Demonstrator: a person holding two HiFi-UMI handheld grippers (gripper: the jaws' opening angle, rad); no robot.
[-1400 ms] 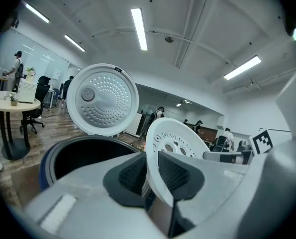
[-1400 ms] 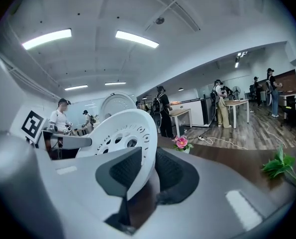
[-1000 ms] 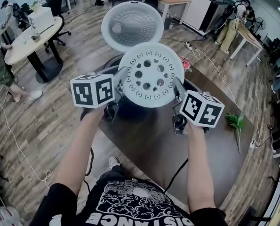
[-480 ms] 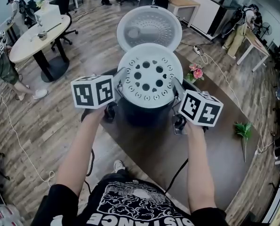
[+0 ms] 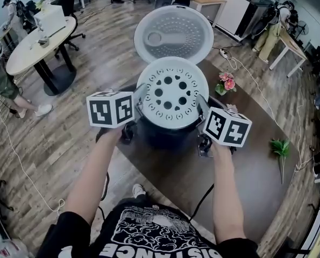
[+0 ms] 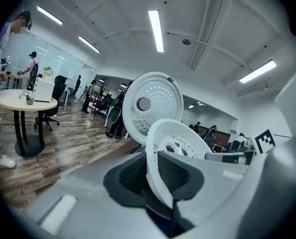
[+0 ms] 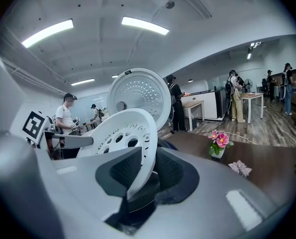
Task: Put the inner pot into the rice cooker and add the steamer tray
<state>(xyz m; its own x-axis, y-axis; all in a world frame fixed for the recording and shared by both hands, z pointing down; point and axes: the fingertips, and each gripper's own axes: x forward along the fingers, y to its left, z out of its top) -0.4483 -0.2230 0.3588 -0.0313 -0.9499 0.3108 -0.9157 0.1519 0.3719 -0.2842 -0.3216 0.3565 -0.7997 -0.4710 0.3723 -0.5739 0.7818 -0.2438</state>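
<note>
The big brown tabletop has a dark rice cooker standing near its left end. The cooker's round white lid is tipped all the way back, so the top is open.

The white steamer tray, full of holes, is in the air right over the cooker's open top. It has just come down lower and closer to the cooker than it was a moment ago. It sits almost flat.

The left claw pinches the tray's left rim and the right claw pinches its right rim. Both are squeezed narrow on the thin edge.

The tray hides the inside of the cooker, so the inner pot cannot be seen. It is probably in there already, which means the last job is nearly done: lower the tray and let go.
</note>
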